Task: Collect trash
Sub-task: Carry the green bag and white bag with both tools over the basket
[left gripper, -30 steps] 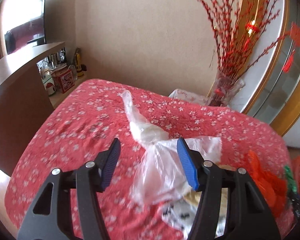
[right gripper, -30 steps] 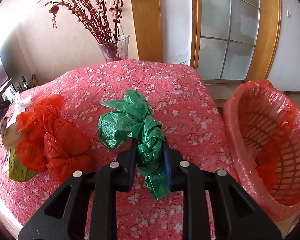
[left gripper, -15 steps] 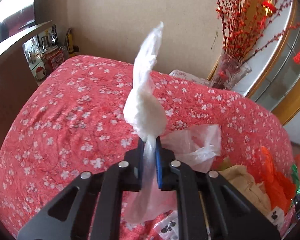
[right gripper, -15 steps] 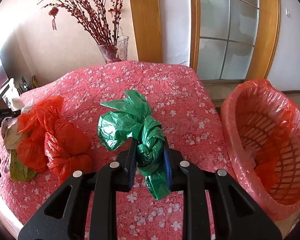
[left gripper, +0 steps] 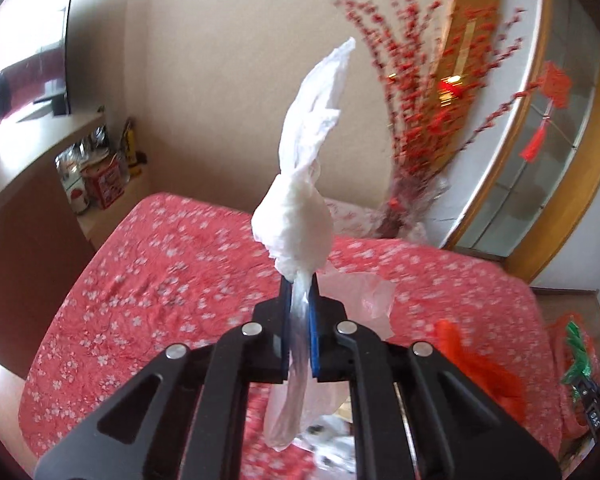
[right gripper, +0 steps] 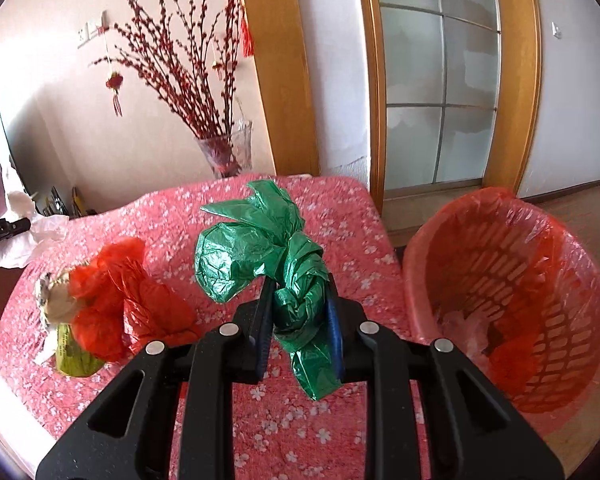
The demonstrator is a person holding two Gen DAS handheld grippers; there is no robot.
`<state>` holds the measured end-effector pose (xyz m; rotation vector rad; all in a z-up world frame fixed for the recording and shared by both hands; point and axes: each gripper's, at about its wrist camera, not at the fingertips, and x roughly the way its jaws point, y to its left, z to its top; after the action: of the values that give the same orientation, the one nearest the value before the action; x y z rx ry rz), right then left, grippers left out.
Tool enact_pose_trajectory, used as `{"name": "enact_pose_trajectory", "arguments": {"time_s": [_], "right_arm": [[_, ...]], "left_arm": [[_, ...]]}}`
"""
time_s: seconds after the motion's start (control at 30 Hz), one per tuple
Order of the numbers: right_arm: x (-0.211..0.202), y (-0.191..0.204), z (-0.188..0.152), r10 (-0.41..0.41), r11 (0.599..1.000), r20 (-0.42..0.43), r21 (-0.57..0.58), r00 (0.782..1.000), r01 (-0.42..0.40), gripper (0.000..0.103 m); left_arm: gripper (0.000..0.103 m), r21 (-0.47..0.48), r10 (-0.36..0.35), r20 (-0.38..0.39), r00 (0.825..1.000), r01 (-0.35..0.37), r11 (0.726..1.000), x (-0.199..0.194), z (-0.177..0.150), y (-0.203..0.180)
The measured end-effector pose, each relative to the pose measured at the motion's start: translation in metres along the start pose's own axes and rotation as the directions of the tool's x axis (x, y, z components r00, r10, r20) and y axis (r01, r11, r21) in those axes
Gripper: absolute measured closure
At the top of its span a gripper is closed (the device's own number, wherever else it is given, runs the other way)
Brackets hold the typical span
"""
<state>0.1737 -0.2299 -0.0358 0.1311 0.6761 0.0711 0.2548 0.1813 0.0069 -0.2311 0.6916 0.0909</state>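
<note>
My left gripper [left gripper: 299,286] is shut on a clear plastic bag [left gripper: 296,232] stuffed with white tissue, held up above the red flowered tablecloth [left gripper: 160,280]. The bag's tail sticks up past the fingers and its loose end hangs down below them. My right gripper [right gripper: 298,288] is shut on a crumpled green plastic bag [right gripper: 260,248], lifted over the same tablecloth [right gripper: 320,432]. A red-lined bin [right gripper: 512,300] stands to the right of the table, with some red and pale trash at its bottom.
A crumpled red bag [right gripper: 128,296] lies on the table beside a beige wad and a yellow-green packet [right gripper: 70,356]. A glass vase [right gripper: 226,152] of red branches stands at the table's far edge. A shelf with tins [left gripper: 100,184] is at the left, a glass door [right gripper: 440,80] behind.
The left gripper closed on the clear bag and lifted it off the table. The right gripper rose a little with the green bag held.
</note>
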Motion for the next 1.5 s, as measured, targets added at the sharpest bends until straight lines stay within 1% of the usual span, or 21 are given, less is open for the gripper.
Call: {"name": "enact_pose_trajectory", "arguments": {"time_s": [0.17,0.2,0.27,0.33,0.5,0.6,0.77,0.97,1.2,1.5], "right_arm": [[-0.015,-0.010,0.005,-0.004,1.000,0.033,0.018,0.999,0.003,0.079],[-0.018,-0.013,0.005,-0.006,1.000,0.039,0.022,0.999,0.005,0.079],[-0.023,-0.017,0.006,-0.011,0.999,0.050,0.030,0.999,0.009,0.079],[-0.028,-0.023,0.008,-0.017,0.999,0.060,0.042,0.998,0.015,0.079],[-0.041,-0.038,0.012,-0.036,0.997,0.091,0.076,0.995,0.029,0.079],[-0.048,-0.047,0.015,-0.047,0.995,0.108,0.094,0.993,0.037,0.079],[-0.058,-0.060,0.018,-0.063,0.992,0.131,0.118,0.989,0.047,0.079],[-0.070,-0.078,0.020,-0.086,0.987,0.153,0.149,0.984,0.063,0.079],[-0.080,-0.098,0.021,-0.114,0.978,0.175,0.191,0.978,0.080,0.079],[-0.089,-0.127,0.021,-0.146,0.966,0.190,0.239,0.971,0.098,0.079]], "left_arm": [[0.094,0.056,-0.074,0.024,0.997,0.073,0.996,-0.023,-0.001,-0.038],[0.094,0.074,-0.099,0.026,0.995,0.097,0.993,-0.029,-0.002,-0.050],[0.095,0.093,-0.125,0.026,0.992,0.123,0.988,-0.035,-0.002,-0.064],[0.094,0.114,-0.162,0.020,0.987,0.158,0.981,-0.041,-0.005,-0.081],[0.094,0.176,-0.225,0.006,0.974,0.221,0.959,-0.050,-0.014,-0.116],[0.094,0.204,-0.259,-0.009,0.966,0.256,0.945,-0.053,-0.021,-0.138],[0.094,0.234,-0.304,-0.038,0.952,0.304,0.924,-0.054,-0.033,-0.162],[0.094,0.259,-0.363,-0.079,0.929,0.370,0.892,-0.052,-0.043,-0.194],[0.094,0.285,-0.429,-0.129,0.894,0.448,0.848,-0.055,-0.059,-0.236],[0.094,0.309,-0.478,-0.187,0.858,0.514,0.800,-0.054,-0.083,-0.284]]}}
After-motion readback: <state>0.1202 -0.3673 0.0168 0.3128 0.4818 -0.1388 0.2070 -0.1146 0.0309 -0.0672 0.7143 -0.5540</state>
